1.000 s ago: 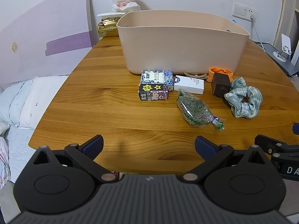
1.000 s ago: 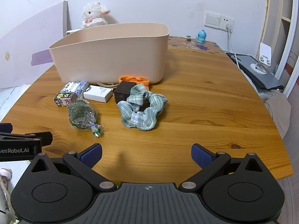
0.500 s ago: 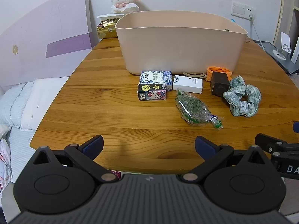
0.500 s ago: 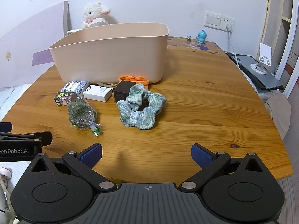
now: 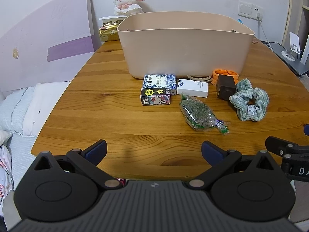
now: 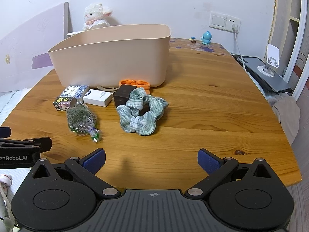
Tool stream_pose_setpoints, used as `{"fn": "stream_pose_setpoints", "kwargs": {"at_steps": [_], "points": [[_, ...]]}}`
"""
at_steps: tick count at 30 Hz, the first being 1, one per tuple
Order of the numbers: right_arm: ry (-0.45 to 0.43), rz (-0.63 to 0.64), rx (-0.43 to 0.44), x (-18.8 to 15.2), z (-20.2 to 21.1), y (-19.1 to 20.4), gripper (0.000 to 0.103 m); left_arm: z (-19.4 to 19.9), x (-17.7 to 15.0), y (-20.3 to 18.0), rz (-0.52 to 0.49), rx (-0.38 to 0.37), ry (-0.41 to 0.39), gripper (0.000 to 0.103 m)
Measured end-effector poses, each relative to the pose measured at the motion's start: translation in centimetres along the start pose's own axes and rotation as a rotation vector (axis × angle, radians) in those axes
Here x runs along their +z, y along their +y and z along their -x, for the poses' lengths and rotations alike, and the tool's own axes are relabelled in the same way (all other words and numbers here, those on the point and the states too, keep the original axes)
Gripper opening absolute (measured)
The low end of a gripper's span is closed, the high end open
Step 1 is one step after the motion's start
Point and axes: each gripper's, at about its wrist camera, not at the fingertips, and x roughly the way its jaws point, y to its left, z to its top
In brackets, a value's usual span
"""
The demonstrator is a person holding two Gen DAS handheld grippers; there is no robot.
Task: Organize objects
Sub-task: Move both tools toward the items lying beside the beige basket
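wood tabletop [image 5: 119, 119]: both grippers' fingers [image 5: 96, 150] [image 6: 207, 161] spread, empty; risk: slick herb bag [image 6: 81, 118] slipping, scrunchie [image 6: 142, 114] snagging dark box [image 6: 123, 96].

The table [image 5: 119, 116] is varnished wood with clear grain and a soft sheen. The beige bin [image 5: 183, 52] looks like smooth matt plastic. The plaid scrunchie [image 5: 250, 102] is soft crinkled cloth. The bag of dried herbs [image 5: 199, 115] is glossy clear film. The white box [image 5: 193, 88] and the cartoon box [image 5: 155, 97] look like printed cardboard. The lamb toy [image 6: 95, 16] is fluffy plush.
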Motion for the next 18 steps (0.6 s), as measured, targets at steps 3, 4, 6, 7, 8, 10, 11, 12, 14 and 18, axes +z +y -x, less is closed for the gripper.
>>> {"fn": "stream_pose_setpoints", "kwargs": {"at_steps": [3, 4, 6, 7, 8, 10, 11, 12, 14, 18], "points": [[-0.003, -0.002, 0.005, 0.08, 0.06, -0.32, 0.103, 0.02, -0.04, 0.00, -0.001, 0.000, 0.000, 0.103], [-0.003, -0.002, 0.008, 0.12, 0.05, -0.43, 0.103, 0.02, -0.04, 0.00, -0.001, 0.000, 0.000, 0.103], [-0.004, -0.002, 0.010, 0.16, 0.02, -0.58, 0.103, -0.07, 0.05, -0.15, -0.002, -0.001, 0.000, 0.103], [-0.004, -0.001, 0.011, 0.16, -0.02, -0.64, 0.103, -0.07, 0.05, -0.16, -0.002, -0.002, 0.000, 0.103], [-0.002, -0.001, 0.012, 0.19, -0.09, -0.69, 0.103, -0.13, 0.12, -0.25, -0.002, -0.003, 0.000, 0.103], [0.001, -0.004, 0.015, 0.27, -0.25, -0.76, 0.103, -0.30, 0.24, -0.45, -0.003, -0.002, 0.003, 0.103], [0.003, -0.006, 0.017, 0.27, -0.33, -0.78, 0.103, -0.40, 0.30, -0.52, -0.002, -0.002, 0.004, 0.103], [0.005, -0.006, 0.020, 0.32, -0.43, -0.80, 0.103, -0.45, 0.34, -0.55, -0.001, -0.002, 0.005, 0.103], [0.007, -0.005, 0.022, 0.36, -0.55, -0.84, 0.103, -0.54, 0.47, -0.61, 0.001, -0.003, 0.005, 0.103], [0.008, -0.001, 0.029, 0.55, -0.82, -1.04, 0.103, -0.65, 0.56, -0.66, 0.001, -0.005, 0.005, 0.103]]}}
